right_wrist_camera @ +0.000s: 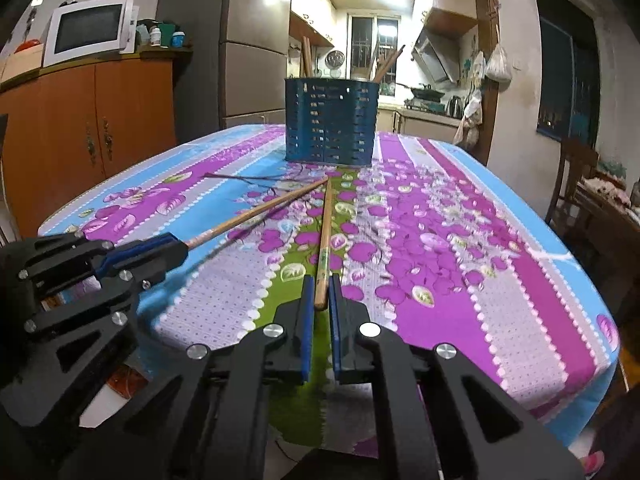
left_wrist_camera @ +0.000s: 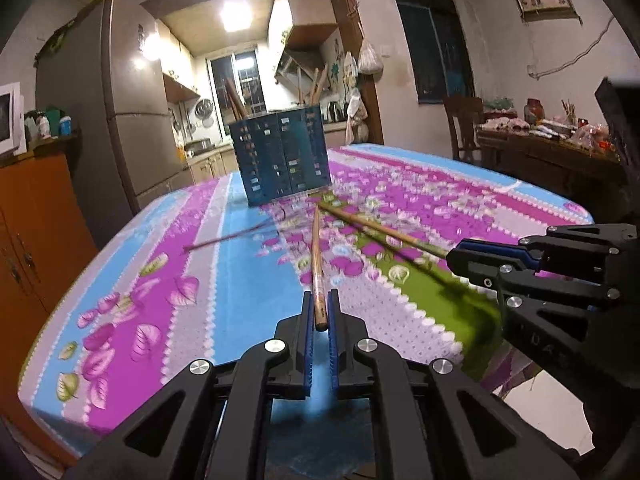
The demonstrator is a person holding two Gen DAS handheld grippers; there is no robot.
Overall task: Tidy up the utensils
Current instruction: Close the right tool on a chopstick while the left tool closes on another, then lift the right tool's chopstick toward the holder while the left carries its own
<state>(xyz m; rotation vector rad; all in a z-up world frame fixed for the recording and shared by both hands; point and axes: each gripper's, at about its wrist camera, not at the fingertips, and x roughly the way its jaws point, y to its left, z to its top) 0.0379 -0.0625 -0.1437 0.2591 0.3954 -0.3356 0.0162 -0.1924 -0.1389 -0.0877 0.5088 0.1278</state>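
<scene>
Two slim, round wooden chopsticks are each pinched at the thick end. The left chopstick (left_wrist_camera: pixel 316 264) sits between the blue ribbed pads of the left gripper (left_wrist_camera: pixel 320 312), whose fingers press in on it from both sides. The right chopstick (right_wrist_camera: pixel 325 240), paler and carrying a small green print partway along, is nipped the same way by the right gripper (right_wrist_camera: pixel 322 300).

Both sticks taper toward the holder (left_wrist_camera: pixel 280 156) and their thin tips nearly meet just in front of its base, forming a narrow V. Whether the tips touch each other cannot be told. The left view is motion-blurred, so it is unclear if the shafts lie on the cloth or are lifted just above it.

The holder is a dark blue, upright, boxy bin with rounded corners and rows of small slots cut through its walls. More wooden sticks (right_wrist_camera: pixel 306 58) stand in it, leaning left and right above the rim.

Holder and chopsticks are on a tablecloth (right_wrist_camera: pixel 460 240) of soft printed fabric: blue, purple and grey stripes, scalloped white dots, magenta leaves and one green band running toward the holder. Behind the holder stand a grey fridge (right_wrist_camera: pixel 252 40) and, further left, a white microwave (right_wrist_camera: pixel 88 28) on an orange cabinet (right_wrist_camera: pixel 88 132).
</scene>
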